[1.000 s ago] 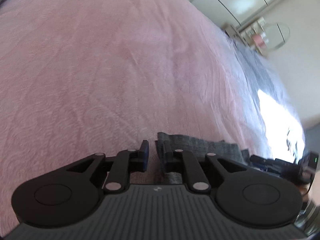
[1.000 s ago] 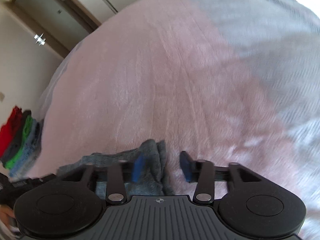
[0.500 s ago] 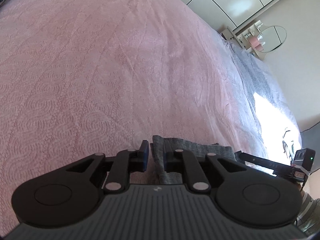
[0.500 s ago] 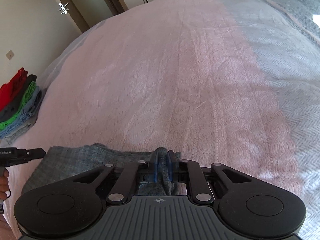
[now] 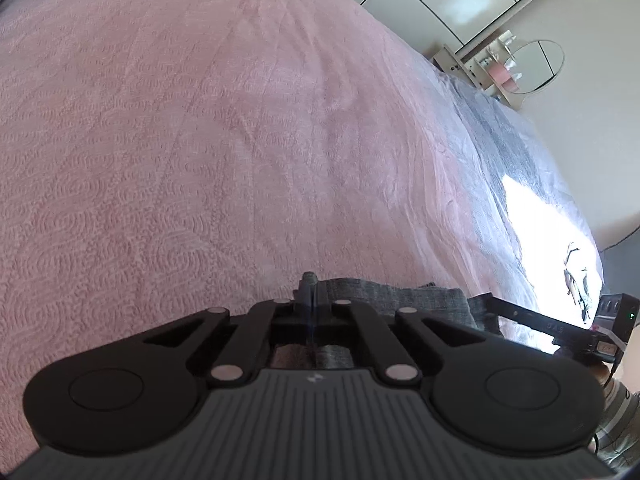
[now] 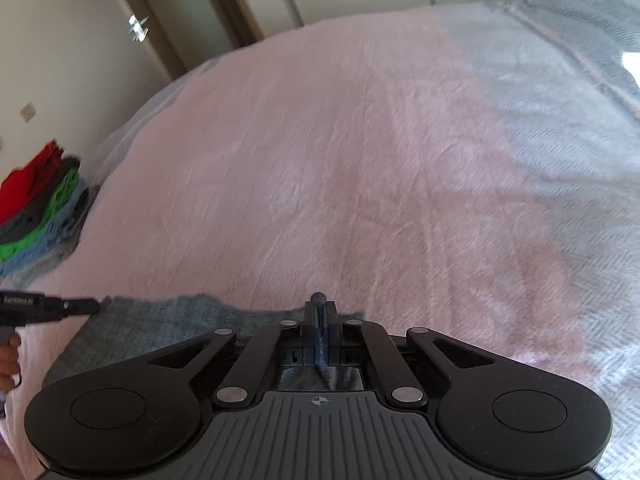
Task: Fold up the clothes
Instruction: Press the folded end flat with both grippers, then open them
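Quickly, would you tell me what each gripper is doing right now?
Left gripper: shut on the grey garment, at one corner.
Right gripper: shut on the grey garment, at another corner.

Your left gripper (image 5: 311, 294): jaws pinched together, low, pointing forward. Your right gripper (image 6: 319, 312): jaws pinched together too. Your left hand (image 6: 9, 356) wraps its handle.

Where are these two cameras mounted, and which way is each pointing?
Left wrist: on the left gripper, looking across the pink bedspread toward a mirror; jaws shut on the grey garment.
Right wrist: on the right gripper, facing a door and folded clothes; a hand shows.
Both share the garment and bedspread.
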A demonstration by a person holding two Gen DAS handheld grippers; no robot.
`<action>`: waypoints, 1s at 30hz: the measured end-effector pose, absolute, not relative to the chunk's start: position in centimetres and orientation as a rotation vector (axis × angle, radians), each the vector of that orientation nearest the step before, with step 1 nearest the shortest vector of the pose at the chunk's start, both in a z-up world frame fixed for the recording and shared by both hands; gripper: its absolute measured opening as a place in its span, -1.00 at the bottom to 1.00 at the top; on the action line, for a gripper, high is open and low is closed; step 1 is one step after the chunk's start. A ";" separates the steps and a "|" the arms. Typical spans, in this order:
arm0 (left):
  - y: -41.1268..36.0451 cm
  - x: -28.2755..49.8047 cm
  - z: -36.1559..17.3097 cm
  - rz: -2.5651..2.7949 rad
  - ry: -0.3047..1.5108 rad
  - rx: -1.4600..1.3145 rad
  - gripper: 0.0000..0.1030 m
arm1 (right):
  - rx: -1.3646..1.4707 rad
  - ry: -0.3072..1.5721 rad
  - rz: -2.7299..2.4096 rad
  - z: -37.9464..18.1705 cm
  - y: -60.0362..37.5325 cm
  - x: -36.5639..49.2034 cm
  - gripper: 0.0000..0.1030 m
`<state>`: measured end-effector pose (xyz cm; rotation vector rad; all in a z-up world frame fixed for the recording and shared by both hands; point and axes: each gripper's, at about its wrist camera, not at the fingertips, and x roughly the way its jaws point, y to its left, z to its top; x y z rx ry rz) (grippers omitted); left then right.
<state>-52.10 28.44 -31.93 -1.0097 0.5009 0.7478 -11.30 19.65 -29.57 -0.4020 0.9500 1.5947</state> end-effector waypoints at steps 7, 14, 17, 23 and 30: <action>28.2 -52.3 -31.2 0.768 0.462 -0.967 -1.00 | -0.387 0.969 1.553 -29.9 19.9 -10.6 -1.00; 28.5 -53.6 -31.2 0.817 0.375 -0.995 -1.00 | -0.335 0.944 1.546 -29.9 19.5 -10.6 -1.00; 28.7 -53.4 -32.1 0.777 0.405 -1.079 -1.00 | -0.352 0.965 1.539 -30.3 19.7 -10.8 -1.00; 29.2 -52.9 -33.3 0.767 0.424 -1.155 -0.74 | -0.356 0.978 1.527 -30.6 19.7 -10.9 -1.00; 28.8 -52.0 -32.1 0.740 0.417 -1.029 -1.00 | -0.326 0.942 1.532 -30.1 19.0 -10.8 -1.00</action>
